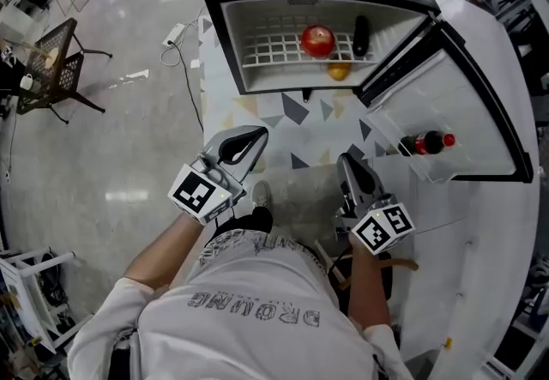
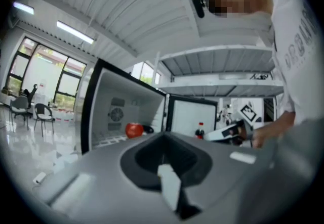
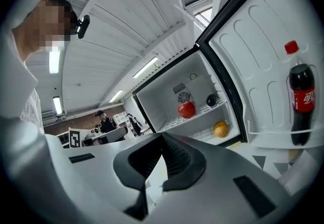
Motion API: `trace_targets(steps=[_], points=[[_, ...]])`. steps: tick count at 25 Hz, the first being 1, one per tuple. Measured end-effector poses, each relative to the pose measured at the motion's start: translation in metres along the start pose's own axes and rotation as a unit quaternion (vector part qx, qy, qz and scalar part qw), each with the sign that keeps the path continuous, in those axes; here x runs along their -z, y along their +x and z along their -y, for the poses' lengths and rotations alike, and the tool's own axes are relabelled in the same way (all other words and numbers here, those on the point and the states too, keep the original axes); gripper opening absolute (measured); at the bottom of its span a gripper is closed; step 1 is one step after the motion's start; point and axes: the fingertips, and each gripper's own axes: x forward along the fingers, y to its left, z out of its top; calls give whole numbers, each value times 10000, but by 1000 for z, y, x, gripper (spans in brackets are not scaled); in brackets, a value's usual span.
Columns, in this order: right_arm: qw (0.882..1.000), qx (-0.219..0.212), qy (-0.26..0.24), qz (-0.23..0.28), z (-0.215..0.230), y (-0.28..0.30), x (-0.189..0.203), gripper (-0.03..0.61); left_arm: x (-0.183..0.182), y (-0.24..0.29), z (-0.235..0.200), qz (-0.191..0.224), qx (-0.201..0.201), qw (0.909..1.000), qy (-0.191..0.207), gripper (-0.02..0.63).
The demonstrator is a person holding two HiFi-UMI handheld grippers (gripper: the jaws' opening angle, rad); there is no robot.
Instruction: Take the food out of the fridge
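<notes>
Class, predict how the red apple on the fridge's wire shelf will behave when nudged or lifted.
The red apple looks round, so it would probably roll along the wire shelf. Its glossy skin may slip; it seems firm.

A white power strip (image 1: pixel 174 33) and its dark cable (image 1: pixel 190 87) are being carried by the glossy grey floor (image 1: pixel 111 164) (beside a triangle-patterned mat (image 1: pixel 296 108)); a black mesh chair (image 1: pixel 53 69) is being seen standing well apart, at the left.

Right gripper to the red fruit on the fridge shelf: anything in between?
Nothing blocks it. In the head view only patterned floor lies between the right gripper and the red fruit on the wire shelf.
</notes>
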Motion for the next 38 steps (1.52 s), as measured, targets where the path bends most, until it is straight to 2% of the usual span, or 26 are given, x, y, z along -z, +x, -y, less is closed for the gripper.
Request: trace_targets(steps=[11,22,33,38], points=[[9995,288,37,115,9,34,-11,0,-10,37,-35,35,386,9992,58,8],[9991,344,107,225,37,43,-29,0,-11,96,-35,42,560,9984,84,8],[9999,31,156,66,87,47,-52,0,-6,178,-39,-122,200,9994,266,8],[9995,-107,277,-61,107,48,-51,0,1,214,-40,-236,26,9992,313,9]])
